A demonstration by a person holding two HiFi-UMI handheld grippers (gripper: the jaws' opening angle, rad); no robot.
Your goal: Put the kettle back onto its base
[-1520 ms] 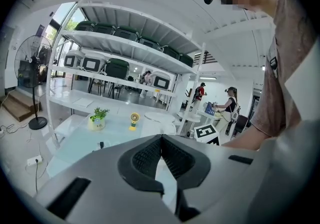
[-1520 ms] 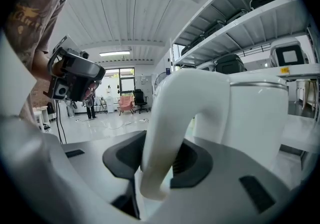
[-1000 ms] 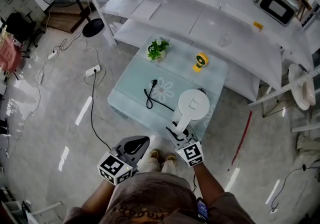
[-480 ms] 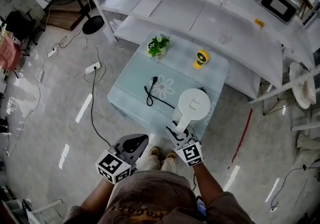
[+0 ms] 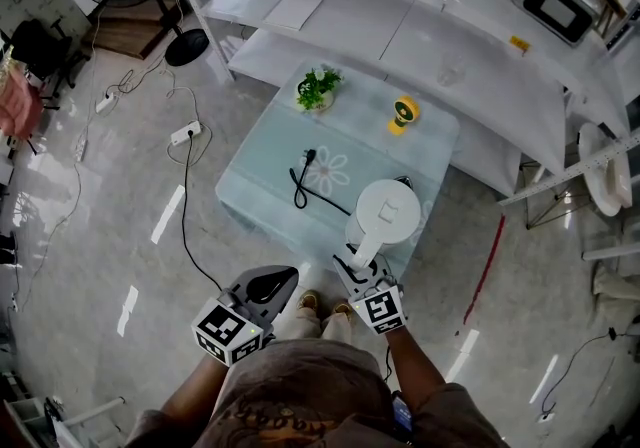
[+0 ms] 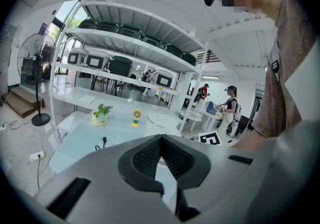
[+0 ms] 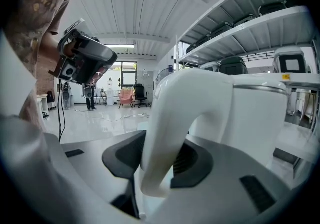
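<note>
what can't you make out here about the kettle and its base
- Whether a base is under the kettle: head view, the kettle covers that spot.
- Kettle underside: right gripper view, cut off behind the right gripper.
- Far end of the cable: head view, it vanishes at the kettle.
- Yellow item: head view, too small to name.

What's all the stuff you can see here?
Low glass table: one, pale green, middle of the floor.
White electric kettle: one, white, table's near right part.
Power cord with plug: one, black, on the table left of the kettle.
Small potted plant: one, green, table's far left corner.
Little desk fan: one, yellow, table's far right side.
Standing fan: one, black, far left floor.
Power strip: one, white, floor left of the table.
Long shelves: several, white, beyond the table.
Left tongs: one, grey, shut and empty.
Right tongs: one, grey, closed on the kettle's handle.
</note>
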